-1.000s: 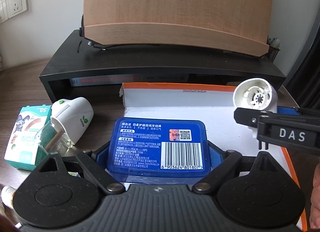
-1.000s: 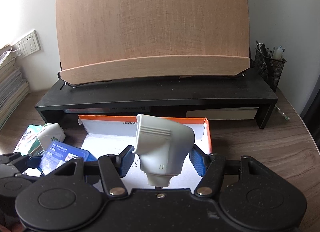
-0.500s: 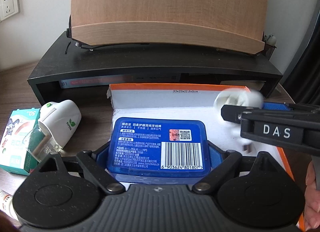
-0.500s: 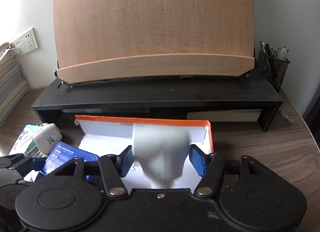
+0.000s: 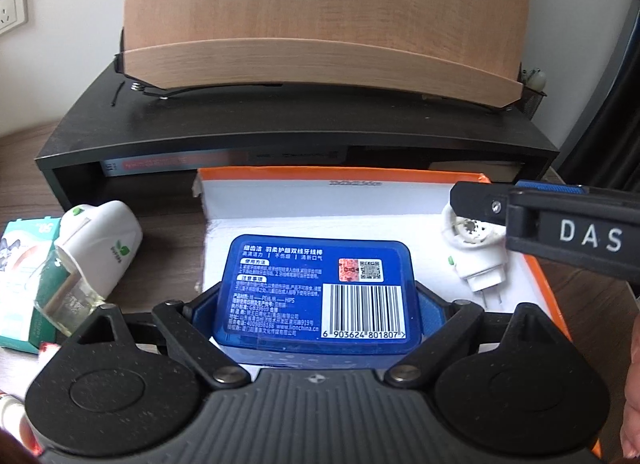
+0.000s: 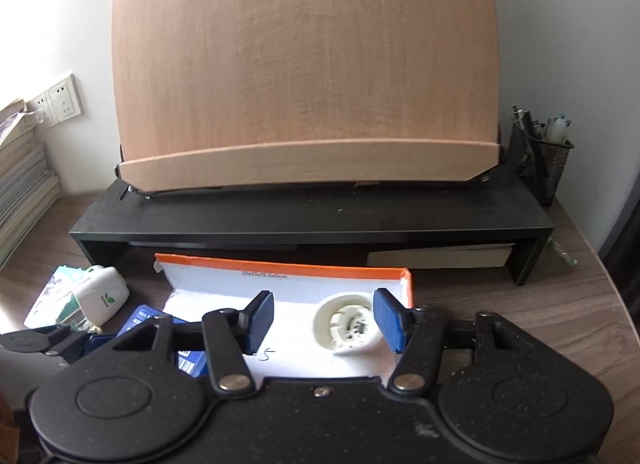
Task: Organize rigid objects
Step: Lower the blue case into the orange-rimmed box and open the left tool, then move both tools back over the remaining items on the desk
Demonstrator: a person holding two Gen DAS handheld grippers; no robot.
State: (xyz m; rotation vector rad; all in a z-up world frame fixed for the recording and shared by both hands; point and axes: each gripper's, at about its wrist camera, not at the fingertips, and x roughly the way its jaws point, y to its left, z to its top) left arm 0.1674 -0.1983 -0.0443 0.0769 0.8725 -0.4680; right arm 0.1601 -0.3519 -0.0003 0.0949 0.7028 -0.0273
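Box label print (image 5: pixel 355 183) blurred, unreadable

My left hand-held gripper (image 5: pixel 316 300) is matte black speckled plastic: a ribbed grey centre plate, two round teardrop housings, silver pivot screws on angled link arms, blue finger pads. My right hand-held gripper (image 6: pixel 324 322) is built the same, black with blue ribbed pads; its side bears white letters "DAS" and a small screw.

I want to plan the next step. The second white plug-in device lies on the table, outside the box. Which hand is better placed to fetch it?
Right. The right gripper has nothing pressed between its closing jaws, while the left gripper holds the blue box. The second white device lies left of the orange-edged box, though.
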